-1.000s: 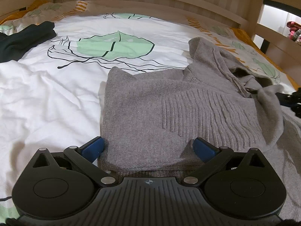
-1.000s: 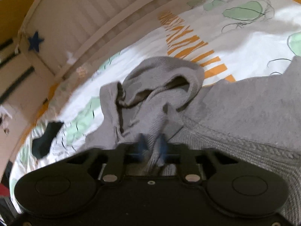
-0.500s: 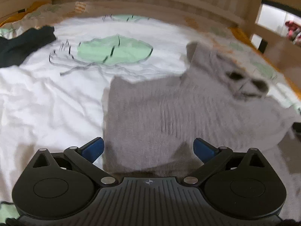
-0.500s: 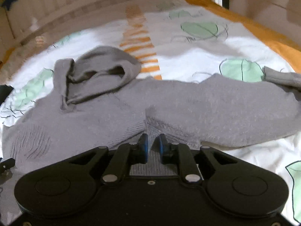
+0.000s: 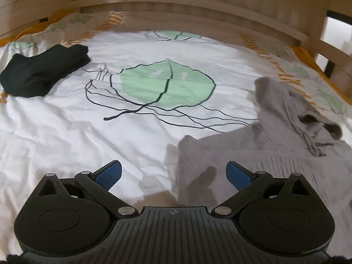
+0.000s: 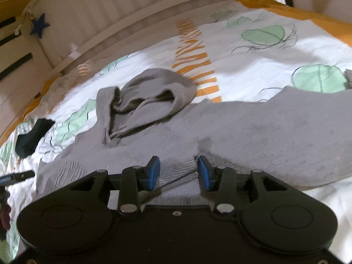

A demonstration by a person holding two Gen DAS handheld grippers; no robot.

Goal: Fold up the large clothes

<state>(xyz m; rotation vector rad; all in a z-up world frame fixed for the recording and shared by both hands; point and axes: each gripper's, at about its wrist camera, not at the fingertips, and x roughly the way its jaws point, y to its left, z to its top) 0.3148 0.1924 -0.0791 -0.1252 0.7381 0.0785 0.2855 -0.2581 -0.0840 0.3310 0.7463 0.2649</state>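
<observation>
A grey knitted hoodie (image 6: 253,127) lies spread on the bed, its hood (image 6: 149,96) bunched toward the headboard. In the left wrist view the hoodie (image 5: 275,154) fills the lower right, its left corner just ahead of my fingers. My left gripper (image 5: 173,172) is open and empty, over the sheet and the hoodie's left edge. My right gripper (image 6: 178,170) is open, its blue pads either side of the ribbed grey hem (image 6: 176,176) lying between them, not clamped.
A folded dark garment (image 5: 44,70) lies at the far left of the bed, also in the right wrist view (image 6: 33,136). The white leaf-print duvet (image 5: 110,121) covers the bed. A wooden headboard (image 5: 198,11) and side rail (image 5: 334,50) bound it.
My right gripper opened and let go of the grey fabric, which now lies flat. My left gripper moved left, so the hoodie sits further right in its view.
</observation>
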